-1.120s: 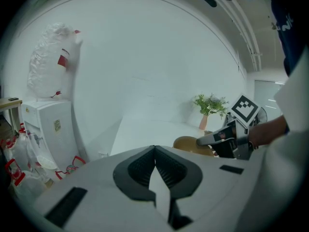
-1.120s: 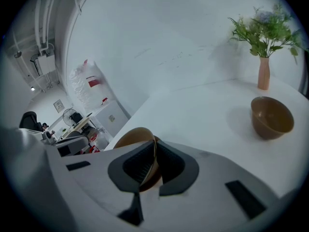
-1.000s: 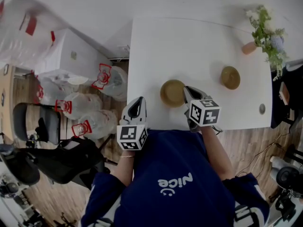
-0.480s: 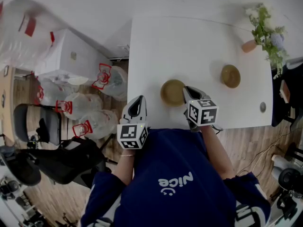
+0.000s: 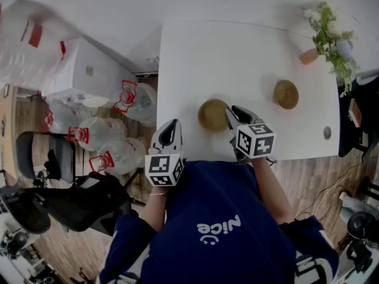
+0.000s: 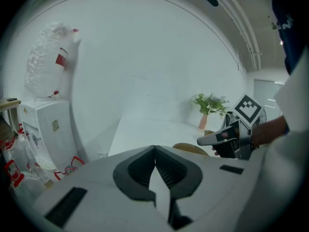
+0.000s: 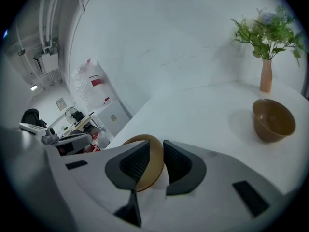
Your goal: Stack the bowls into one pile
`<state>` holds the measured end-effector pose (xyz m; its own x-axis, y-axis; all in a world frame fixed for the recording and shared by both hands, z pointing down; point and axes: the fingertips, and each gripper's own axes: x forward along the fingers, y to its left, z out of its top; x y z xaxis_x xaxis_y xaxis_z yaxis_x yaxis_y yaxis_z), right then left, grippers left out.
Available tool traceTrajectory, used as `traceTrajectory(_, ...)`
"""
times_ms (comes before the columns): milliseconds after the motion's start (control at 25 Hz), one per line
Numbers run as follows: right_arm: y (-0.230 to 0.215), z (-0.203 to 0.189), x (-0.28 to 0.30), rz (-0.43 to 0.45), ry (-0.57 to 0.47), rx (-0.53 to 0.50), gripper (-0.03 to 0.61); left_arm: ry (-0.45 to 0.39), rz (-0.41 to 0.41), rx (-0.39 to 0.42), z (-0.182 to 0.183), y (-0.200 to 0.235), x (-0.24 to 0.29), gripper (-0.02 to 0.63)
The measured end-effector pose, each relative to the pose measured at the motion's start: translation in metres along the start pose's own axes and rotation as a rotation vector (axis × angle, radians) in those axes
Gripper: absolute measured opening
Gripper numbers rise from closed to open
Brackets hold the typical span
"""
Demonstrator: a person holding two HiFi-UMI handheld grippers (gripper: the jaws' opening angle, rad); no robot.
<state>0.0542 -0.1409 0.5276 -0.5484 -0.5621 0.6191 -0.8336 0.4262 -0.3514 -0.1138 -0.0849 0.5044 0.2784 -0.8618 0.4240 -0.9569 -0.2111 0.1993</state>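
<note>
Two brown bowls stand apart on the white table (image 5: 195, 52). The near bowl (image 5: 212, 115) is by the front edge and the far bowl (image 5: 286, 94) is to its right. My right gripper (image 5: 231, 113) is at the near bowl's right rim. In the right gripper view its jaws (image 7: 155, 146) stand close together with that bowl's rim (image 7: 155, 168) between them, and the far bowl (image 7: 273, 120) sits beyond. My left gripper (image 5: 170, 126) hovers off the table's front left corner. Its jaws (image 6: 154, 149) are shut on nothing, and the near bowl (image 6: 190, 149) shows past them.
A pink vase with a green plant (image 5: 311, 56) stands at the table's back right corner. A small round object (image 5: 324, 133) lies near the front right edge. Left of the table are a white cabinet (image 5: 83, 70), plastic bags (image 5: 100, 132) and a black chair (image 5: 44, 152).
Almost nothing. The head view has shifted slightly, and both grippers and both bowls keep their places.
</note>
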Motion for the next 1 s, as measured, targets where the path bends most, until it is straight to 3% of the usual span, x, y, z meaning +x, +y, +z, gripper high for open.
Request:
traceTrajectory(280, -0.018, 0.015, -0.021, -0.029, -0.067, 0.025, 0.086, 0.003, -0.005, 0.002, 0.0, -0.002, 0.001, 0.018)
traceTrajectory(1000, -0.136, 0.031, -0.093, -0.317, -0.188, 0.142, 0.086, 0.01, -0.041, -0.025, 0.004, -0.023, 0.017, 0.017)
